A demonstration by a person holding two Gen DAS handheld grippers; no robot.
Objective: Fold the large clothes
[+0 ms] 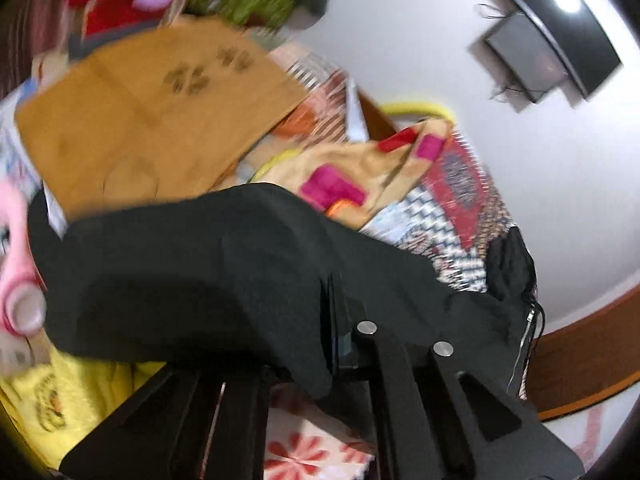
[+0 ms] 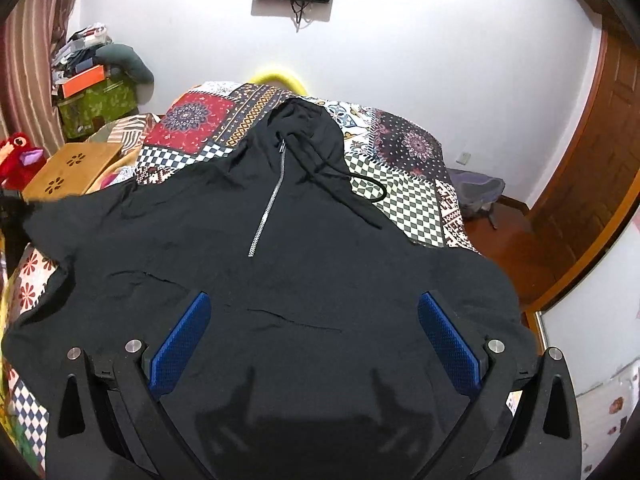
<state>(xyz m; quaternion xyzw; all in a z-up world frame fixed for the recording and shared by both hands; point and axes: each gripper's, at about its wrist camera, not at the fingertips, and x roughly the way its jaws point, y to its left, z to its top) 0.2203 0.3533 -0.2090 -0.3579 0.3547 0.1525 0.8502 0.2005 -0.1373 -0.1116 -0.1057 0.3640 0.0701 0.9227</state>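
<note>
A black zip hoodie (image 2: 304,248) lies spread front up on the patchwork bed cover (image 2: 404,196), hood towards the far wall. My right gripper (image 2: 314,320) is open just above the hoodie's lower body, its blue pads (image 2: 180,344) wide apart and empty. My left gripper (image 1: 328,320) is shut on a fold of the hoodie's black cloth (image 1: 200,272) and holds it lifted; the cloth drapes over the fingers and hides the tips. The left wrist view is tilted and blurred.
A wooden lap table (image 2: 76,172) and a red plush toy (image 2: 18,152) stand left of the bed. A folded patterned blanket (image 1: 360,172) lies beside the hoodie. A pink object (image 1: 16,264) is at the left. A wooden door (image 2: 580,184) is on the right.
</note>
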